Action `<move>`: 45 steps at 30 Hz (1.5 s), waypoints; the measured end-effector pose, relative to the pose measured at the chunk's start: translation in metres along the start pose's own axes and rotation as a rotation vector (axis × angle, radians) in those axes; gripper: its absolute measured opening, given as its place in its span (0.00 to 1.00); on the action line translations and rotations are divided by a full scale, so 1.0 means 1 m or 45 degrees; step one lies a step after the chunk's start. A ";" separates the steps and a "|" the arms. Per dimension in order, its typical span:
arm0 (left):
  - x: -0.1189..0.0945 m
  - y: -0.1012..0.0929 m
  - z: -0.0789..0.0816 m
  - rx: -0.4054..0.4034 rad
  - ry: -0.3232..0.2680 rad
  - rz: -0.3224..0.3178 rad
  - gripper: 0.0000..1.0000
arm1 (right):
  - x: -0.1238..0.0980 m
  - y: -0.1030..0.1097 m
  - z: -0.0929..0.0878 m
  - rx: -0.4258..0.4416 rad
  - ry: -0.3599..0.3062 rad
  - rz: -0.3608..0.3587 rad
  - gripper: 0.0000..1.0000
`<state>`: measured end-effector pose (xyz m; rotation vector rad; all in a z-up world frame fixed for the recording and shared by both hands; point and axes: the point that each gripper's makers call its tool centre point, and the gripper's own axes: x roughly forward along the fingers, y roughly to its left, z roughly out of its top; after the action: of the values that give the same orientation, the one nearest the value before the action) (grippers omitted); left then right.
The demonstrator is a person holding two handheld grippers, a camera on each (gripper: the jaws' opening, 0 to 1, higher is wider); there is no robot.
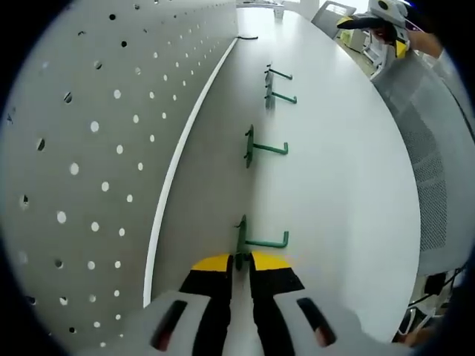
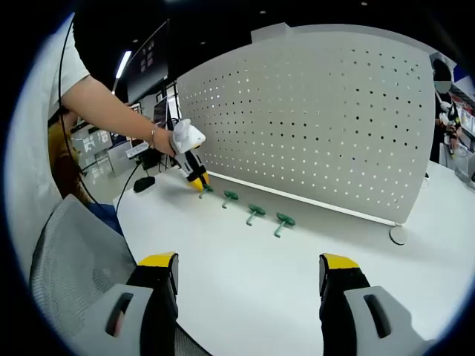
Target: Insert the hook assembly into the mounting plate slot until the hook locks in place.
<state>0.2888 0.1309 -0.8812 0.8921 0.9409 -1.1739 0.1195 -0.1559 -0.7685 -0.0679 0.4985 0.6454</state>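
Hook (image 1: pixel 252 242) is lying on the table (image 1: pixel 349 170) beside the pegboard (image 1: pixel 89 148), apparently being pinched at its plate end by the left gripper (image 1: pixel 240 261), shank pointing sideways. Right gripper (image 2: pixel 249 276) is hanging released, well apart.

No text, label, brand or number is legible; the signs in the background are too blurred.
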 end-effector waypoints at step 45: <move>-0.001 0.004 0.001 0.045 -0.037 0.041 0.03 | -0.001 -0.002 -0.002 0.008 0.000 -0.008 0.75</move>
<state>0.2928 0.1313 -0.8794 0.9131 0.8815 -1.1759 0.1192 -0.1588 -0.7699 -0.0634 0.5003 0.6377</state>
